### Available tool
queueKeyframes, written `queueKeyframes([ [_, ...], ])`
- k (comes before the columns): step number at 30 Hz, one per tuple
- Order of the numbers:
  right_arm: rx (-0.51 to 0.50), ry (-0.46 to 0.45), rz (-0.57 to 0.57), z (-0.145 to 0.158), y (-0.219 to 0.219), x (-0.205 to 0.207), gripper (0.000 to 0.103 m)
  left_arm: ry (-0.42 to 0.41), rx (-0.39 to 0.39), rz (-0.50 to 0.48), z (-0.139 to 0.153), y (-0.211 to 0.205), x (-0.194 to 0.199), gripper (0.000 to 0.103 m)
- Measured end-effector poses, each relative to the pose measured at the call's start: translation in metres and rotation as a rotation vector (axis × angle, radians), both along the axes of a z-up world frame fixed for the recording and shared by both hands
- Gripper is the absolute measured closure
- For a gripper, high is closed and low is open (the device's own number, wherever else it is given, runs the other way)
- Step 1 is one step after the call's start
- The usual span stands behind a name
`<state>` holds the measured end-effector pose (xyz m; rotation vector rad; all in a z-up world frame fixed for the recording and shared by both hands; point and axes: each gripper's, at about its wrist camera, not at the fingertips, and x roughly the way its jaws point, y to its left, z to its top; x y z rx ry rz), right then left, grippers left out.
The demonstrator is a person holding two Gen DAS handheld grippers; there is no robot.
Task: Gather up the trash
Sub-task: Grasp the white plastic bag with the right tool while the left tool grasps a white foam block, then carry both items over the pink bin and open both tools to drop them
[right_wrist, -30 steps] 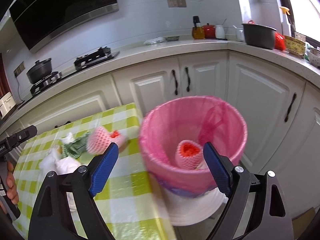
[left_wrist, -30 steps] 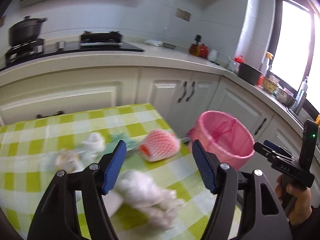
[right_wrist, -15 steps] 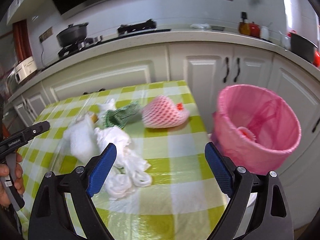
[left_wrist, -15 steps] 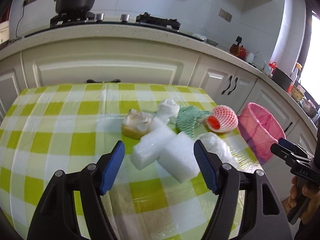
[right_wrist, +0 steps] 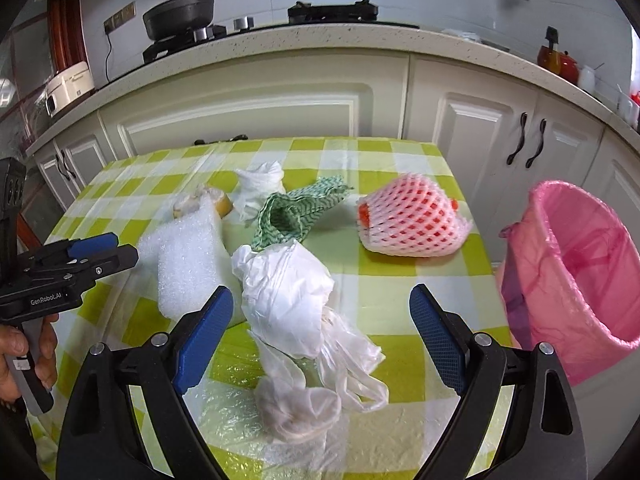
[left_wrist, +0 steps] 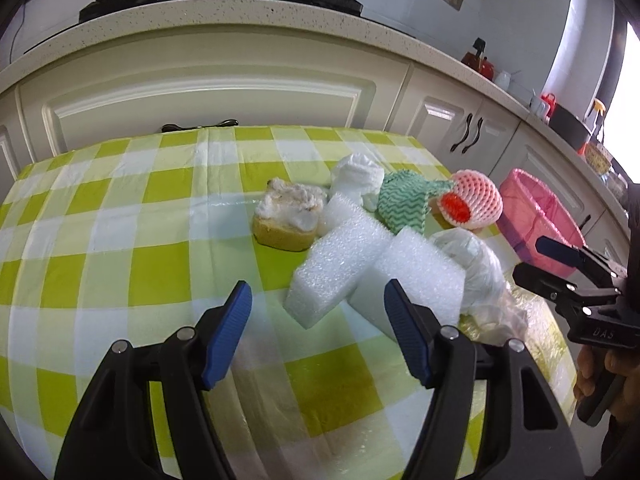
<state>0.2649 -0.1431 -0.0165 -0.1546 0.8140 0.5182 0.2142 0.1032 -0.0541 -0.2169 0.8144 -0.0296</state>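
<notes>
Trash lies on the green-checked table [left_wrist: 120,264]: two white foam blocks [left_wrist: 340,268], a crumpled white plastic bag [right_wrist: 288,296], a pink foam fruit net [right_wrist: 412,220], a green-patterned cloth [right_wrist: 296,212], a white tissue wad [left_wrist: 356,176] and a piece of cake [left_wrist: 288,216]. The pink-lined bin [right_wrist: 580,292] stands off the table's right edge. My left gripper [left_wrist: 318,332] is open and empty just before the foam blocks. My right gripper [right_wrist: 320,336] is open and empty, with the plastic bag between its fingers.
White kitchen cabinets [right_wrist: 248,100] and a counter with a stove and black pot [right_wrist: 180,12] run behind the table. A clear plastic sheet [right_wrist: 248,420] lies on the table's near edge. The right gripper also shows in the left wrist view [left_wrist: 568,272].
Both grippers swung left from the bin toward the table's trash. The left one came close to the foam blocks, the right one over the plastic bag. Both stayed open.
</notes>
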Motion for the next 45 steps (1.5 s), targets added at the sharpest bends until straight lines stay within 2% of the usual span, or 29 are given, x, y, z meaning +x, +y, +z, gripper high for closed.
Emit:
queueKeyframes([
  [11,-0.063,0.056,0.057,-0.020,0.026,0.017,0.018,0.047,0.070,-0.101,-0.016,0.000,0.025,0.038],
  [14,-0.073,0.074,0.063,-0.025,0.030,0.022,0.018,0.053,0.072,-0.128,-0.019,0.000,0.031,0.043],
  [16,-0.077,0.082,0.062,-0.028,0.031,0.025,0.022,0.055,0.071,-0.145,-0.021,0.000,0.033,0.047],
  [18,-0.082,0.094,0.066,-0.031,0.033,0.028,0.032,0.062,0.062,-0.154,-0.024,0.002,0.036,0.051],
  [20,-0.084,0.107,0.071,-0.034,0.035,0.030,0.036,0.065,0.057,-0.160,-0.026,0.003,0.037,0.054],
  [22,-0.090,0.114,0.076,-0.037,0.037,0.031,0.045,0.071,0.051,-0.172,-0.027,0.004,0.038,0.064],
  [23,-0.090,0.117,0.078,-0.038,0.038,0.031,0.052,0.074,0.052,-0.175,-0.028,0.004,0.038,0.064],
  [24,-0.088,0.122,0.081,-0.039,0.038,0.031,0.055,0.073,0.050,-0.174,-0.028,0.005,0.038,0.065],
  [32,-0.064,0.096,0.056,-0.027,0.027,0.028,0.060,0.039,0.018,-0.152,-0.012,0.011,0.026,0.070],
  [45,0.028,0.021,-0.009,0.010,-0.007,0.019,0.060,-0.041,0.059,-0.105,0.029,0.004,0.011,0.071],
])
